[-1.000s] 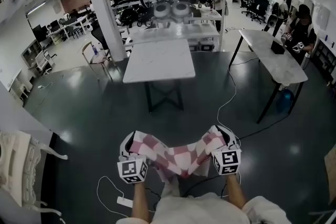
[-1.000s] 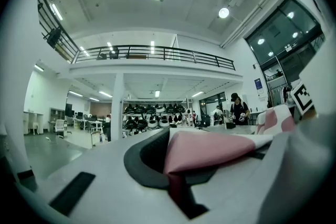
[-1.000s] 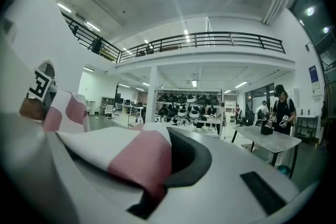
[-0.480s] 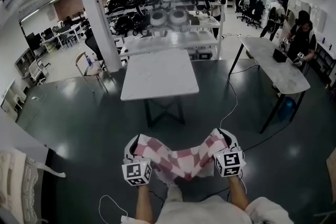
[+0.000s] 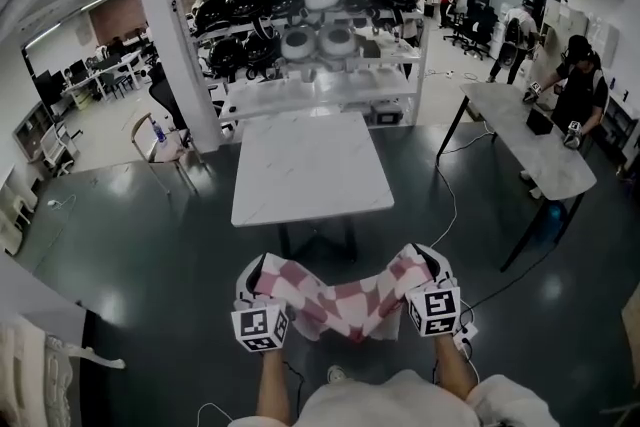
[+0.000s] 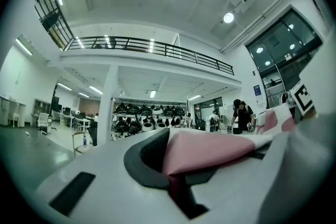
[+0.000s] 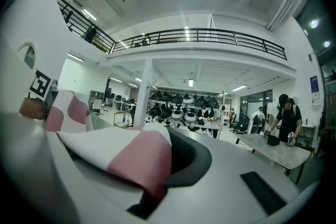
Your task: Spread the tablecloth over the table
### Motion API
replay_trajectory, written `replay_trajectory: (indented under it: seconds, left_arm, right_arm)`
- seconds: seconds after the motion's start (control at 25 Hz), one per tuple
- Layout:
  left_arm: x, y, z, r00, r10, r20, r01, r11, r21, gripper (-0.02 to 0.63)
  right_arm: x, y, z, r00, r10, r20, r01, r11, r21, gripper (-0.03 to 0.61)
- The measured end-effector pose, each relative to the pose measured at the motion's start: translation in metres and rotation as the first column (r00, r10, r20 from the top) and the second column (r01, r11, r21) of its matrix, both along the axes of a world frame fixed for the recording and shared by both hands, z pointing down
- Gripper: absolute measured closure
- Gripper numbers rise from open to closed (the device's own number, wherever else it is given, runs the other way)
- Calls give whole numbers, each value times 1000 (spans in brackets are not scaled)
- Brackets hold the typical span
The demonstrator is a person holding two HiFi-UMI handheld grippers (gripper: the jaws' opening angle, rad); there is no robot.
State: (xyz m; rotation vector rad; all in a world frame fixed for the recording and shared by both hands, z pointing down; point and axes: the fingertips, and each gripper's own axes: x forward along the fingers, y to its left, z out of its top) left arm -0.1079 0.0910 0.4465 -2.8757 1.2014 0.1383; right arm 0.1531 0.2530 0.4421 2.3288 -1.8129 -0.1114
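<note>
Open hall with dark, glossy floor (image 5: 120, 245); railed balcony overhead in both gripper views.

White column (image 5: 170, 35) at 11 o'clock in head view, floor to ceiling.

Rack (image 5: 320, 25) at 12 o'clock, loaded with dark and white rounded items, too small to identify.

Table (image 5: 310, 165) at centre, just in front of rack: white top, bare, dark legs.

Side table (image 5: 520, 130) at 2 o'clock: long pale top, small dark box at far end.

Person (image 5: 580, 85) in dark clothes at 2 o'clock, standing at far side of side table. More people farther back at 1 o'clock, too small to describe.

Chair (image 5: 150, 140) at 10 o'clock, beside column.

Cloth (image 5: 340, 300) at 6 o'clock: pink and white checks, strung between both grippers, sagging in middle, clear of floor. Near table, not touching it.

Left gripper (image 5: 252, 273) at 7 o'clock: level, jaws closed tight on left end of cloth; pink fold seen pinched between pads in left gripper view.

Right gripper (image 5: 425, 260) at 5 o'clock: level, jaws closed tight on right end of cloth, likewise pinched in right gripper view.

Cable (image 5: 445, 205) on floor at 4 o'clock, trailing from side table toward right gripper.
</note>
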Motion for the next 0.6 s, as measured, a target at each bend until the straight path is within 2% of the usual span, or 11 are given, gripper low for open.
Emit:
replay_trajectory:
  seconds: [0.28,0.6]
  left_arm:
    - [5,-86,-9,1000,13,-3,-13,999,36,588]
    - [13,-130,1,1000,24,14,-24,999,34,588]
  right_arm:
    - [6,-81,-4,1000,16,-17,-15,1000,27,563]
    - [9,-125,11,1000,19,-4,-19,1000,15,563]
